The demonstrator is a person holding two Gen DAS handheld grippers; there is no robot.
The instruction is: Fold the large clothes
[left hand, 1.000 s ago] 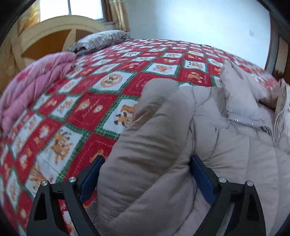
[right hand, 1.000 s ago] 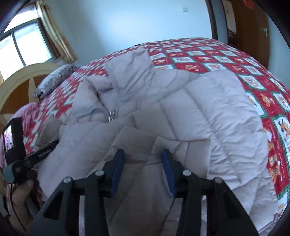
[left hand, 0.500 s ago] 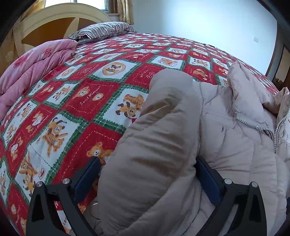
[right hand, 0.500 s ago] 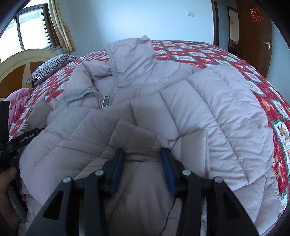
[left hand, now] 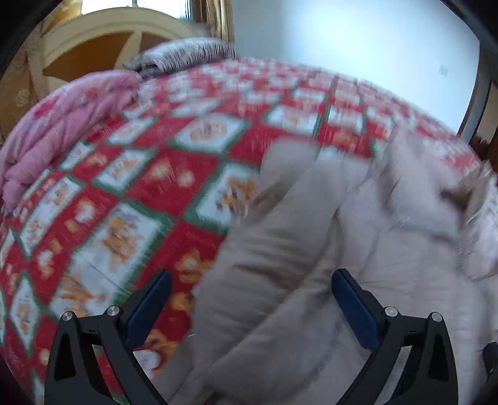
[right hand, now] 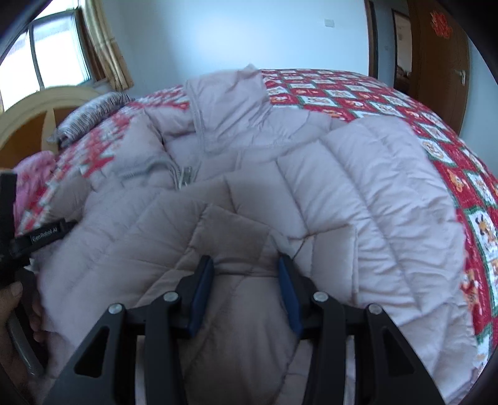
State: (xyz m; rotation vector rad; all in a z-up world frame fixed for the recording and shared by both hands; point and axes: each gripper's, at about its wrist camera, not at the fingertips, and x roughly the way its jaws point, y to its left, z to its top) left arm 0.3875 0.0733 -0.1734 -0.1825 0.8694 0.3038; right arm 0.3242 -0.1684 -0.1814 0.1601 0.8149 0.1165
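The right gripper (right hand: 246,280) is clamped on a raised fold of the pale quilted jacket (right hand: 358,199), its blue pads pressing the fabric from both sides. The left gripper (left hand: 249,299) stands with its jaws wide apart; the jacket's padded sleeve (left hand: 274,249) lies between them, and a strip of the bedspread (left hand: 124,193) shows between the left pad and the sleeve, so that pad is clear of the cloth. Whether the right pad touches the sleeve cannot be told, as the left wrist view is blurred.

The jacket lies spread on the red, green and white checked bedspread, front side up, with its zipper (right hand: 186,174) part open near the collar (right hand: 230,102). The collar end points away from the grippers.

In the right wrist view a hand (right hand: 12,327) is seen at the jacket's left edge, holding the handle of the left gripper's black body.

Beyond the jacket's left side, a pink quilt (left hand: 59,137) lies rolled on the bedspread. A striped pillow (left hand: 183,53) rests past it, against the cream headboard (left hand: 102,28). A window (right hand: 46,59) with a curtain (right hand: 109,53) stands behind the headboard. A brown door (right hand: 435,62) stands beyond the jacket's right side.
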